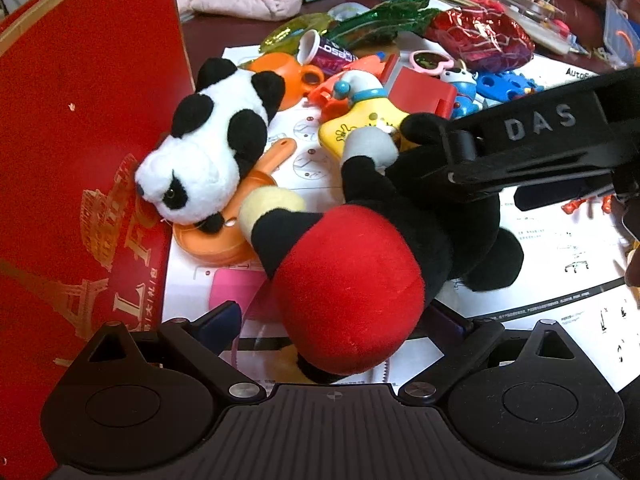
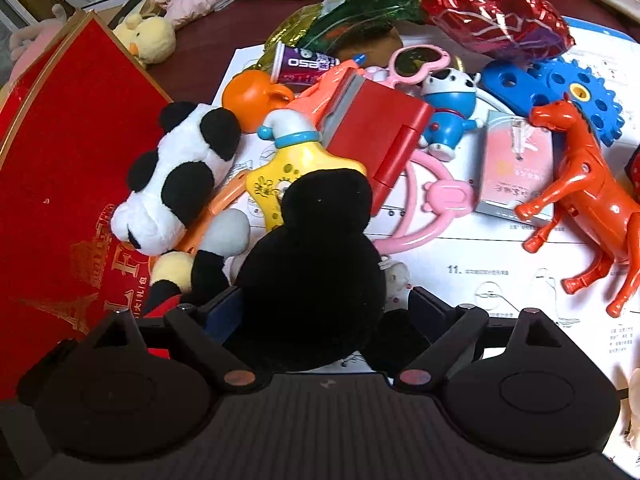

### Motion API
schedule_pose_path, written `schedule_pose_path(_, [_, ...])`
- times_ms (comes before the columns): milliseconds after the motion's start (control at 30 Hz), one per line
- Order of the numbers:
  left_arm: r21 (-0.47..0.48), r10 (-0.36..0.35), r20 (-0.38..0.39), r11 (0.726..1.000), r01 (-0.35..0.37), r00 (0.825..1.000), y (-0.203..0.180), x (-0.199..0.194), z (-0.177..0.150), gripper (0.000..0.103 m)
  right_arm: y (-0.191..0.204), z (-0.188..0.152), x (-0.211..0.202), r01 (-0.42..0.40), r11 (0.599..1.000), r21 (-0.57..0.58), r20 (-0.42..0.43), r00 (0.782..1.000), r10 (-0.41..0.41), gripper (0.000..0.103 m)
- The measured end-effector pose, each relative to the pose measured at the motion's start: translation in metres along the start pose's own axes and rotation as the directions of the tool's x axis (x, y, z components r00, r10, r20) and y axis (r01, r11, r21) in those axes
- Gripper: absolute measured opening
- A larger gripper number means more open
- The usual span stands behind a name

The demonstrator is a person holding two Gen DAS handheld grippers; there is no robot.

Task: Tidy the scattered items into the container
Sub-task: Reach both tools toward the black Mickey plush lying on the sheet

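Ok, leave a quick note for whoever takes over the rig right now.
Left gripper: closed on the red shorts end of the mouse plush.
Right gripper: closed on the same plush's black head.
Red box stands to the left; the panda plush leans against it.
Done: nothing visibly in the container.
Left: the mouse plush, panda, yellow star toy, orange horse and the rest of the pile.
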State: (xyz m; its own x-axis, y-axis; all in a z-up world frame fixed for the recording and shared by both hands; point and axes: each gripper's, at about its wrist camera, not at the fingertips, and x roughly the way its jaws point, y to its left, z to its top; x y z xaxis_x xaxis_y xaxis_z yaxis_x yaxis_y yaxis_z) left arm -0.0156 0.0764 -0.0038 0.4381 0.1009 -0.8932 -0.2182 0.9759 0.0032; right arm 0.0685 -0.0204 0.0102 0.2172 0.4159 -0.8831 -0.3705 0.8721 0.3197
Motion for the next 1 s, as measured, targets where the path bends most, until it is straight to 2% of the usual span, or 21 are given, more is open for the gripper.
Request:
schedule_pose_path(200, [-0.004,-0.045,0.036,0.999,0.045,0.998,-0.003,-0.009,0.001,0.101,-0.014,-0.008,-0.004,-0.014,1.0,0.027,0.003,1.0,0.014,0.091])
schedule_pose_path(400, [0.015,-0.052,0.095,0.999,0.051,0.994,-0.01,-0.02,0.006,0.101,-0.017,-0.018,-0.007,-0.014,1.0,0.002,0.01,1.0,0.014,0.091])
schedule_pose_path(633, [-0.014,-0.099,0.065,0.995,0.1,0.993,-0.006,-0.015,0.004,0.101,-0.028,-0.027,-0.01,-0.026,1.0,0.005,0.013,1.0,0.026,0.091])
schedule_pose_path(833, [0.058,-0.131,0.083,0.99,0.126,0.988,-0.023,-0.023,-0.005,0.098,-0.043,-0.04,-0.016,-0.017,1.0,0.009,0.015,1.0,0.017,0.092])
schedule_pose_path(1000, [0.133,-0.195,0.125,0.975,0.178,0.973,-0.046,-0.037,-0.01,0.097,-0.059,-0.051,-0.026,0.02,0.999,0.026,0.018,1.0,-0.021,0.092])
